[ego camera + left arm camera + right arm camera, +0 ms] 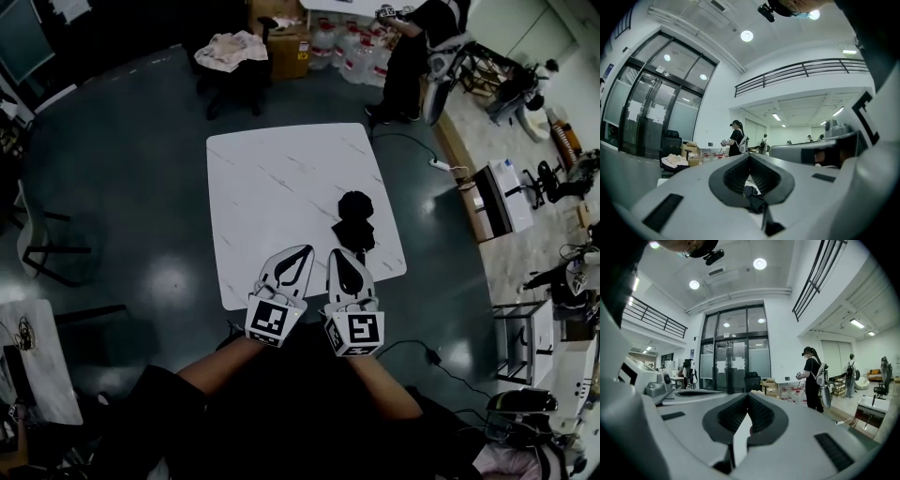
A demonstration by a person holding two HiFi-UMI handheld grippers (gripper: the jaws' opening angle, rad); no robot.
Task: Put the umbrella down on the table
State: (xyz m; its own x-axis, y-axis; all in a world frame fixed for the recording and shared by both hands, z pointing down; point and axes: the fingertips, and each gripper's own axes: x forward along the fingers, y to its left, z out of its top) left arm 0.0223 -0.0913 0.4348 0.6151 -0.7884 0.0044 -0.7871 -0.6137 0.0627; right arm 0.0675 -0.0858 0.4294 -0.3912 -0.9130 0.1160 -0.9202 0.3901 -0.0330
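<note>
A folded black umbrella (356,221) lies on the white marbled table (281,187), near its right front corner. No gripper touches it. My left gripper (305,249) hovers over the table's front edge, shut and empty. My right gripper (339,253) is beside it, just short of the umbrella, also shut with nothing between its pads. In the left gripper view the jaw tips (750,155) meet, and the umbrella (753,196) shows dark through the gap below them. In the right gripper view the jaw tips (749,394) meet too, with a strip of the table (740,439) beneath.
A person (412,56) stands beyond the table's far right, next to several water bottles (352,47). A chair with cloth on it (230,52) and a cardboard box (286,47) are at the back. A power strip (441,165) lies on the floor to the right.
</note>
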